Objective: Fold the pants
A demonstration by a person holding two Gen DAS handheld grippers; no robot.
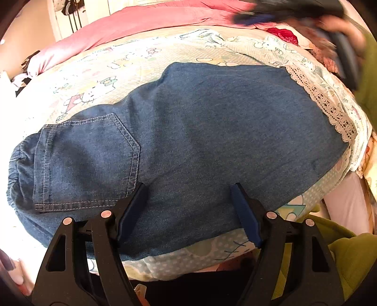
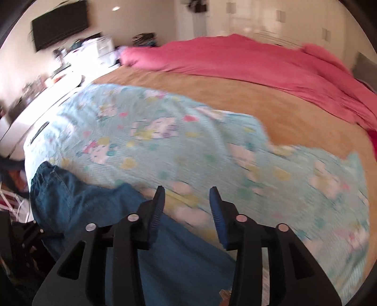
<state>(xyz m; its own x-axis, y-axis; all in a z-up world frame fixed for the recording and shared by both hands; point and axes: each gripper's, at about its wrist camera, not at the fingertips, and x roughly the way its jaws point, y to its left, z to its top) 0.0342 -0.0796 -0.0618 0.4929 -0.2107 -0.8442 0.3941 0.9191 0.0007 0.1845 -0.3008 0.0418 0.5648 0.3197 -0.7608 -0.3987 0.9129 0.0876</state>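
Observation:
Blue denim pants [image 1: 188, 131] lie flat and folded lengthwise on a pale cartoon-print blanket [image 1: 113, 68], waistband at the left, back pocket up, lace hem [image 1: 327, 101] at the right. My left gripper [image 1: 188, 190] is open and empty, low over the pants' near edge. In the right wrist view the pants [image 2: 77, 200] show at the lower left. My right gripper [image 2: 187, 188] is open and empty above the blanket [image 2: 212, 153], just past the pants' far edge. It also shows blurred at the top right of the left wrist view [image 1: 306, 16].
A pink duvet [image 2: 259, 63] is bunched along the bed's far side, with a tan sheet [image 2: 294, 117] between it and the blanket. A dark screen [image 2: 61, 26] hangs on the wall above cluttered shelves at the left. Olive-green cloth [image 1: 346, 254] lies at the near right.

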